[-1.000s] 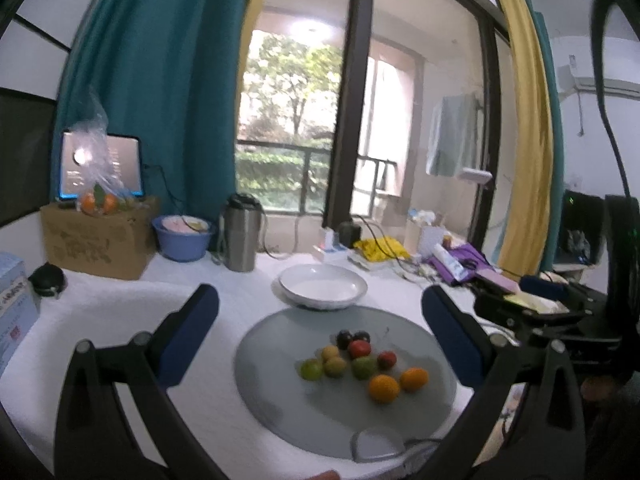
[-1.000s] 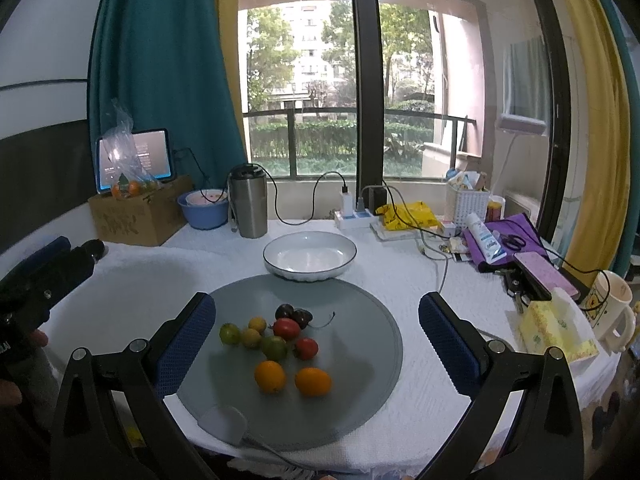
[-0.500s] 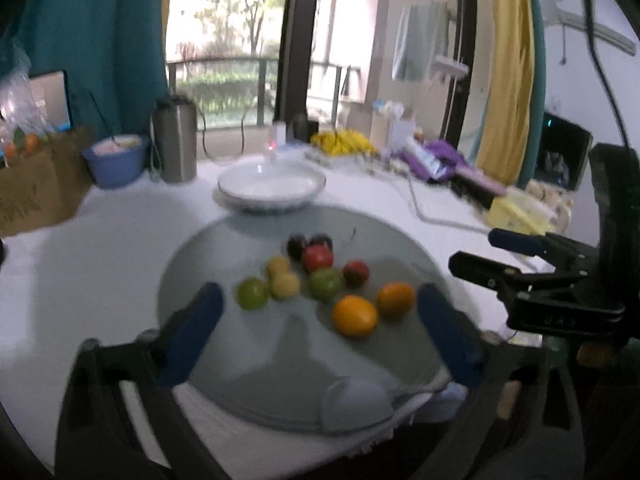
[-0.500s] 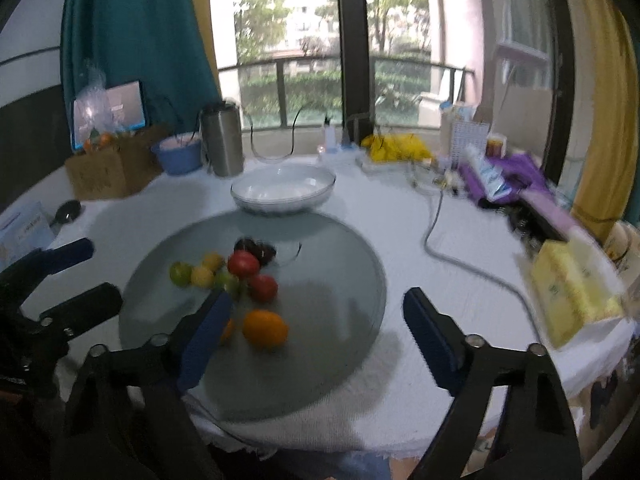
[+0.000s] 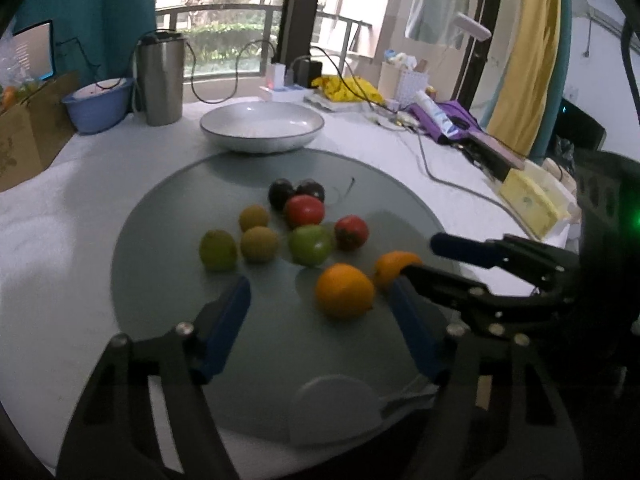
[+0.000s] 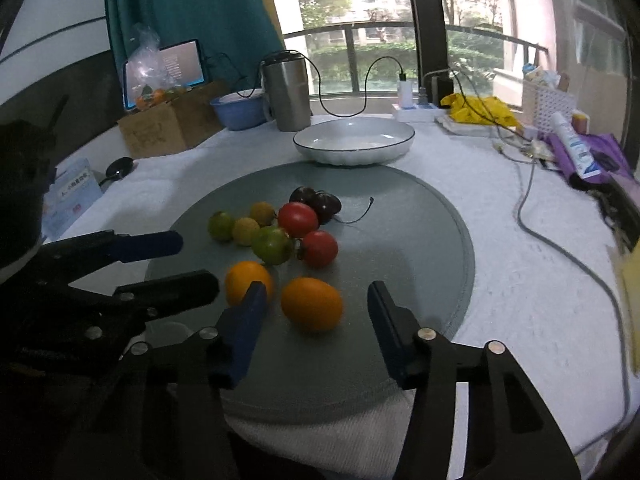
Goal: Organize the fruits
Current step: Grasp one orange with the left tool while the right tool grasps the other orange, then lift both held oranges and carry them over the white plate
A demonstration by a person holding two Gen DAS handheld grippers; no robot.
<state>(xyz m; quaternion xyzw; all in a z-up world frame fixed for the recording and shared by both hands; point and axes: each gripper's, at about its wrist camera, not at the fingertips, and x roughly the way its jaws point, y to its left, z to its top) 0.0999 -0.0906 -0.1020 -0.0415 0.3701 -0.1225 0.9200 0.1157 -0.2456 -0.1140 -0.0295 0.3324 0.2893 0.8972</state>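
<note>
Several small fruits lie on a round grey mat (image 5: 168, 216) (image 6: 420, 240): two oranges (image 5: 345, 290) (image 6: 311, 304), red tomatoes (image 5: 304, 211) (image 6: 298, 219), a green one (image 5: 310, 244) (image 6: 273, 245), yellow-green ones and dark plums (image 5: 296, 191). An empty white bowl (image 5: 262, 126) (image 6: 354, 140) stands behind the mat. My left gripper (image 5: 320, 292) is open, its fingers either side of the near orange. My right gripper (image 6: 316, 296) is open around the other orange (image 5: 394, 266). Each gripper shows in the other's view (image 5: 448, 258) (image 6: 180, 258).
A steel tumbler (image 5: 160, 78), a blue bowl (image 5: 98, 102) and a cardboard box (image 6: 168, 126) stand at the back left. Cables (image 6: 560, 248), a yellow sponge (image 5: 528, 204) and purple clutter (image 6: 580, 156) lie on the right. A white towel covers the table.
Both grippers have come down and forward over the mat. They now straddle the two oranges, with jaws narrower than before.
</note>
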